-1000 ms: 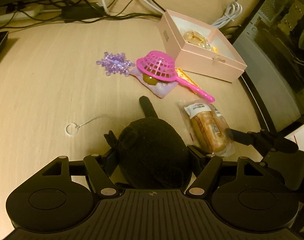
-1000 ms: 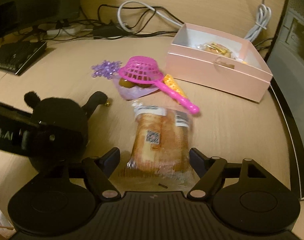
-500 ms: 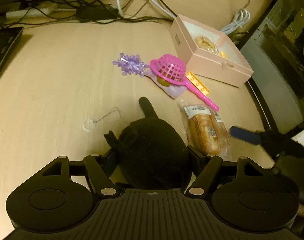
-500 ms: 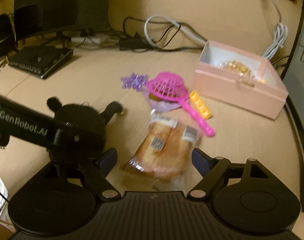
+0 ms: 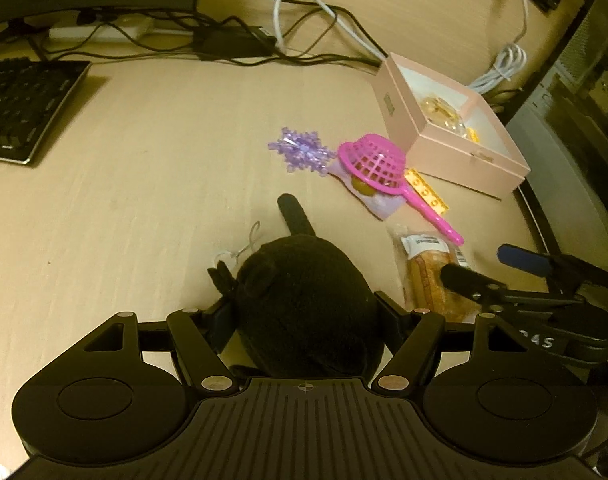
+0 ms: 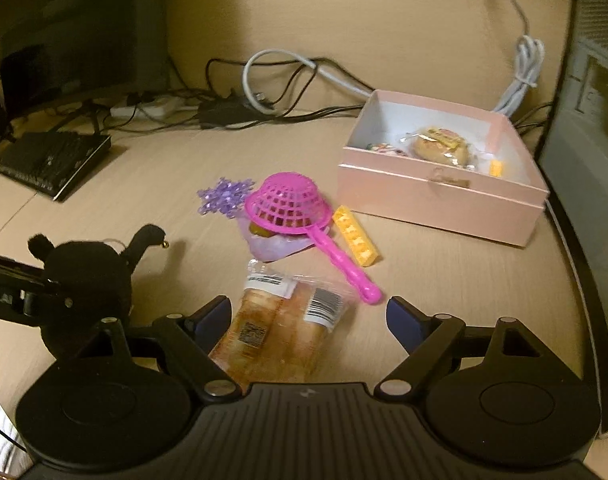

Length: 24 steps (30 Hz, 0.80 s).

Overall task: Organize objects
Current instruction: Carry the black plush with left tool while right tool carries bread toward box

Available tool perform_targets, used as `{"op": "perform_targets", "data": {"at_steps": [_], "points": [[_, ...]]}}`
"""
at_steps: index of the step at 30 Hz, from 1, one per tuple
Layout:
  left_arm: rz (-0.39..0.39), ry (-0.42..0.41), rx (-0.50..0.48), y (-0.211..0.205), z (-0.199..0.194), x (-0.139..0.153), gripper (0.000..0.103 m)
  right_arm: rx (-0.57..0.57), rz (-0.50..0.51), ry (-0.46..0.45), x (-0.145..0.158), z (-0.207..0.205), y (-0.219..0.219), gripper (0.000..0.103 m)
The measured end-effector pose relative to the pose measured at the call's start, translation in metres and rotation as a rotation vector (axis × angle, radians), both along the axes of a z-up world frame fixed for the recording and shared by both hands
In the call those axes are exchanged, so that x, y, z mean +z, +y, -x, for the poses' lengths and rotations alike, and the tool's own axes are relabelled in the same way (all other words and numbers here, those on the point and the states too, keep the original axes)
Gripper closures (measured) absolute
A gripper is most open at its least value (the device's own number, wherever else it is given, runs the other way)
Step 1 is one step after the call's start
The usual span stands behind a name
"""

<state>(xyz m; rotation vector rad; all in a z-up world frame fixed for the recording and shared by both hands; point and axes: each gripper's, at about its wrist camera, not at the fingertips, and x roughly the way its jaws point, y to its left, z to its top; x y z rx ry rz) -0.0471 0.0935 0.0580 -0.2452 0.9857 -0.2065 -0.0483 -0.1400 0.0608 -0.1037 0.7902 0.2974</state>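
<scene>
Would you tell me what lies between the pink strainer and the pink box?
A yellow block lies between the strainer and the box, clearest in the right wrist view.

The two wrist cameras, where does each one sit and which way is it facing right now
Left wrist: sits on the left gripper, looking forward and down over the desk; its fingers clamp the black plush toy, and the right gripper shows alongside.
Right wrist: sits on the right gripper, looking forward and down; its open fingers straddle the wrapped bread.
Shared: toy, bread, pink strainer, pink box, purple snowflake.
</scene>
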Motion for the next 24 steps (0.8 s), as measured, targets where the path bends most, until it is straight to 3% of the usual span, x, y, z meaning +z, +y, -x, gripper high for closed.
{"op": "perform_targets", "data": {"at_steps": [10,13,14,24], "points": [[-0.011,-0.005,0.031,0.012,0.004,0.003,0.027,0.028,0.017,0.108,-0.029,-0.018,0.019,0.018],[-0.015,-0.006,0.02,0.011,0.004,0.003,0.027,0.032,0.019,0.127,-0.032,-0.019,0.022,0.036],[-0.017,-0.007,0.015,0.01,0.004,0.003,0.027,0.032,0.026,0.122,-0.031,-0.019,0.023,0.048],[-0.02,-0.022,-0.106,-0.022,-0.004,0.003,0.027,-0.03,0.023,0.055,-0.001,0.003,-0.001,0.05]]}}
